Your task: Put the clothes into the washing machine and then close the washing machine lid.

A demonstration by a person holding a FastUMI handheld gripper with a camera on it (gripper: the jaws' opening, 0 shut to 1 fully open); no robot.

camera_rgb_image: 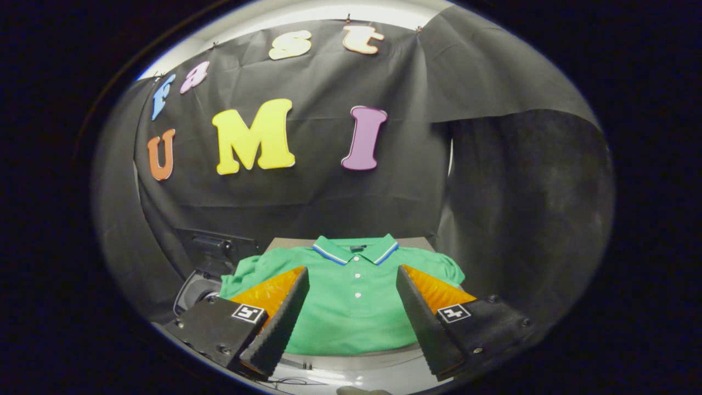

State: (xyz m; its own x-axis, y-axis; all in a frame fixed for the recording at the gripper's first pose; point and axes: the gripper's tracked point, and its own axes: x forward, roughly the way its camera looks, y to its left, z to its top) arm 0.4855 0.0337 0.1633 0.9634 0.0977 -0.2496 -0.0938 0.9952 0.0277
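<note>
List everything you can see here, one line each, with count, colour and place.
Polo shirt: one, green with a blue-and-white trimmed collar, laid flat on a table, between and just beyond the fingers.
Table: one, grey, under the shirt.
Washing machine: one, dark, beside the shirt's sleeve, partly hidden; I cannot tell whether its lid is open.
Cloth wall: one, black, behind the table.
Gripper: one, fingers open, wide apart over the shirt, holding nothing.

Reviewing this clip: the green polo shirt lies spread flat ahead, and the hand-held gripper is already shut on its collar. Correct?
Not quite. The gripper view shows the hand-held gripper open, its fingers spread wide, pressing on nothing. The green polo shirt does lie spread flat ahead.
</note>
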